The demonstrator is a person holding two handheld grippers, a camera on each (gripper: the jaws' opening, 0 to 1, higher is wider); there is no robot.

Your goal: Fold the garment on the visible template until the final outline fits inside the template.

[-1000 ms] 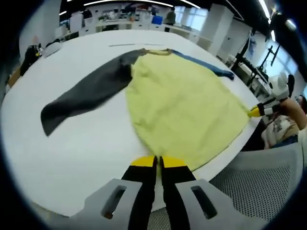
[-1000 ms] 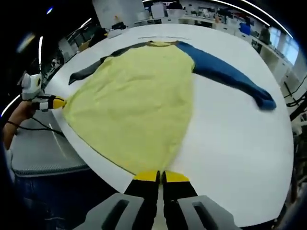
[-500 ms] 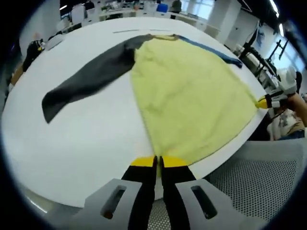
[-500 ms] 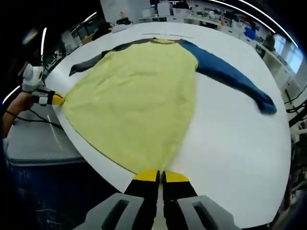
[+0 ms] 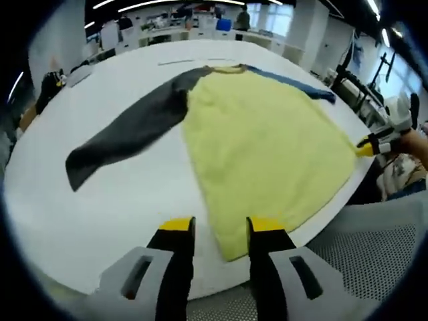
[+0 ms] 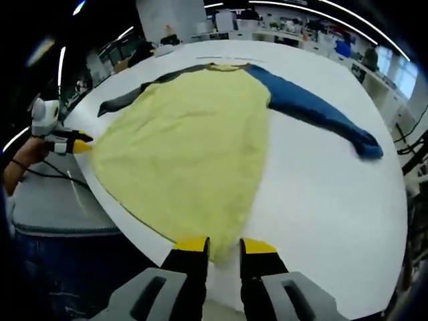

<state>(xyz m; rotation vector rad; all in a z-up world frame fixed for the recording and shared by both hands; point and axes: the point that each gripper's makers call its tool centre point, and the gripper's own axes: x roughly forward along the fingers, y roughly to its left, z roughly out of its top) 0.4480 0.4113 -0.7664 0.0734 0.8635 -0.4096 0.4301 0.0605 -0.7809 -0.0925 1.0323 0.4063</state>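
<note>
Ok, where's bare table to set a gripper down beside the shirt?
Two bare patches of table: one between the yellow body and blue sleeve, out to the near edge; one below the grey sleeve, left of the body. The near hem by both grippers is crowded.

Yellow garment [image 5: 267,147], grey and blue sleeves

Both views look from the near hem corners, low and close, across the same garment [image 5: 261,147] on the surface [image 6: 321,180].
</note>
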